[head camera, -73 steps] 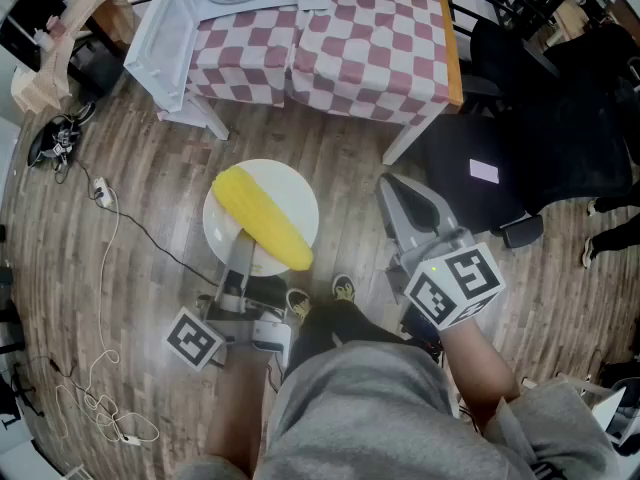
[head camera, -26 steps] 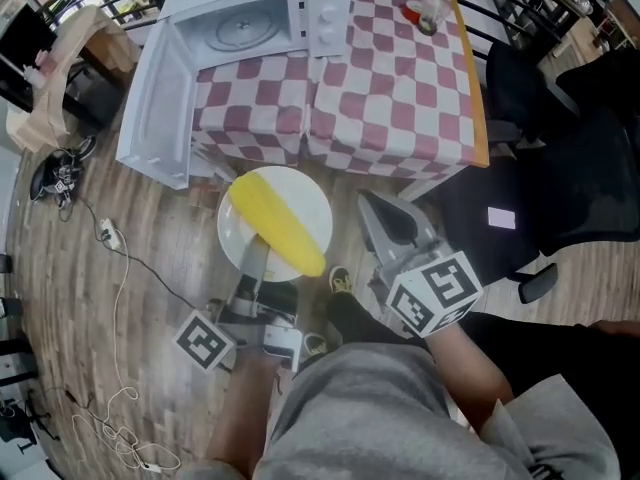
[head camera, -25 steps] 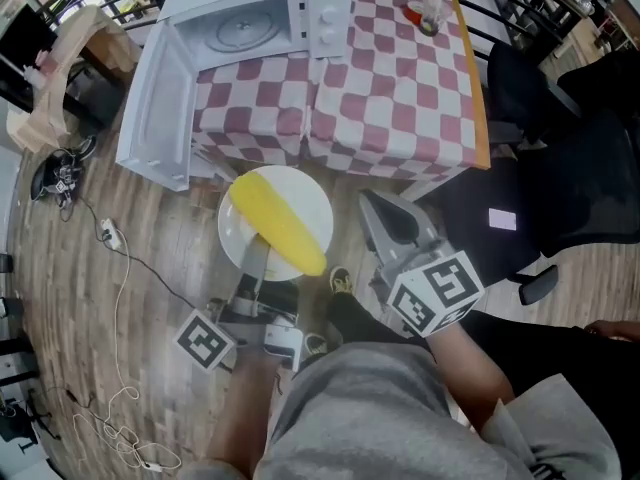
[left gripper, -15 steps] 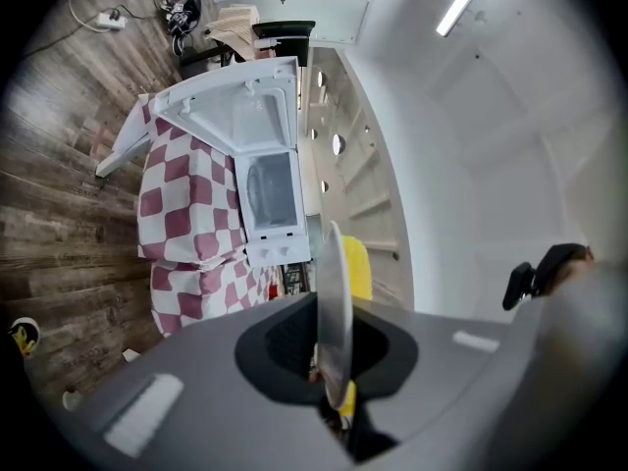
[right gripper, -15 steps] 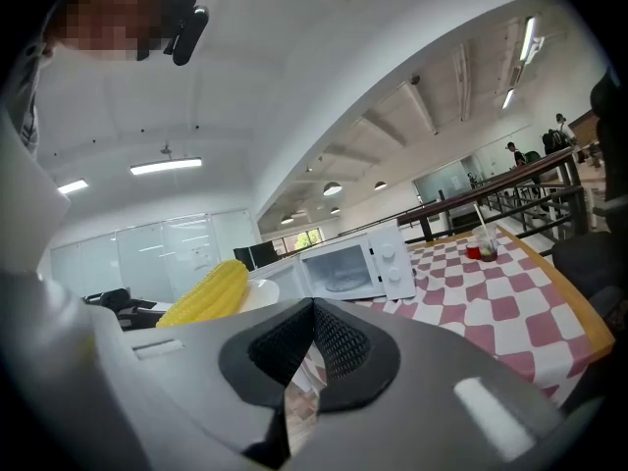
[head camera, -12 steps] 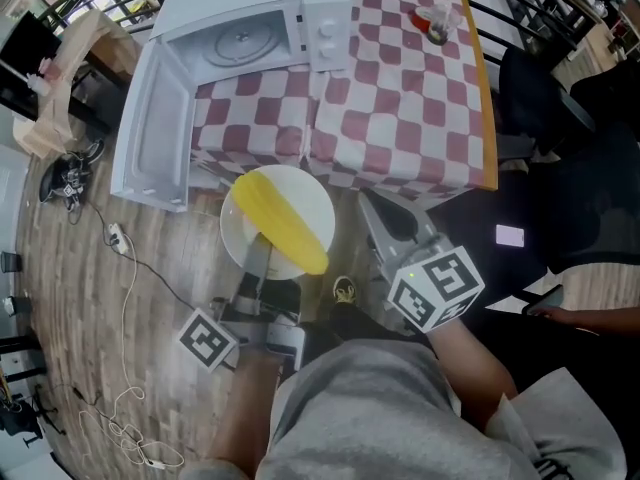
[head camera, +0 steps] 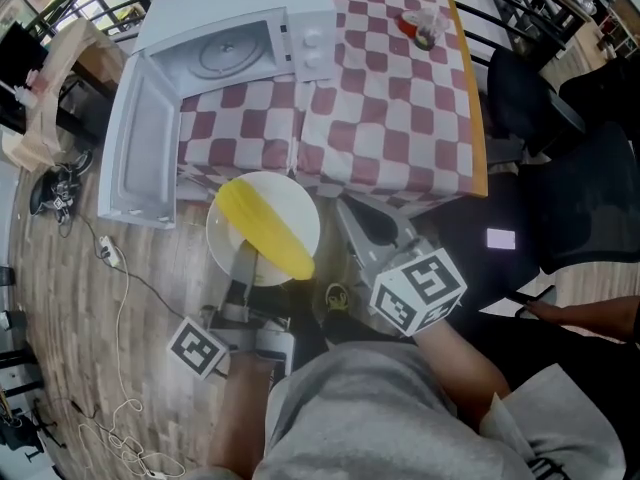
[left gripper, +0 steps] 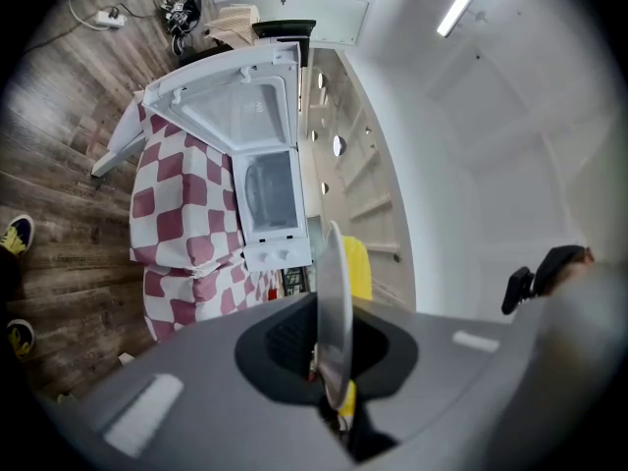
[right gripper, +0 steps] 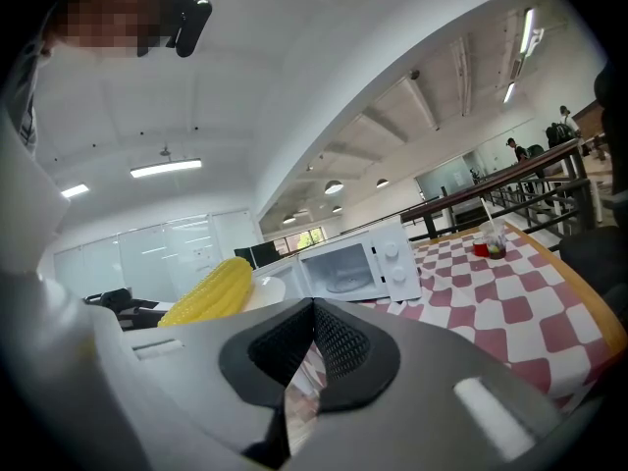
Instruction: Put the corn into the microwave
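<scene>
The plate (head camera: 296,204) of corn (head camera: 264,230) has reached the worktop's (head camera: 400,118) front edge, left gripper (head camera: 243,260) pinching its rim, right gripper (head camera: 355,223) closed empty; next, raise it into the microwave (head camera: 232,52).

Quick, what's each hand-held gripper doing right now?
Left hand-held gripper: closed on the rim of the white plate carrying the corn.
Right hand-held gripper: closed, nothing between its jaws.
</scene>
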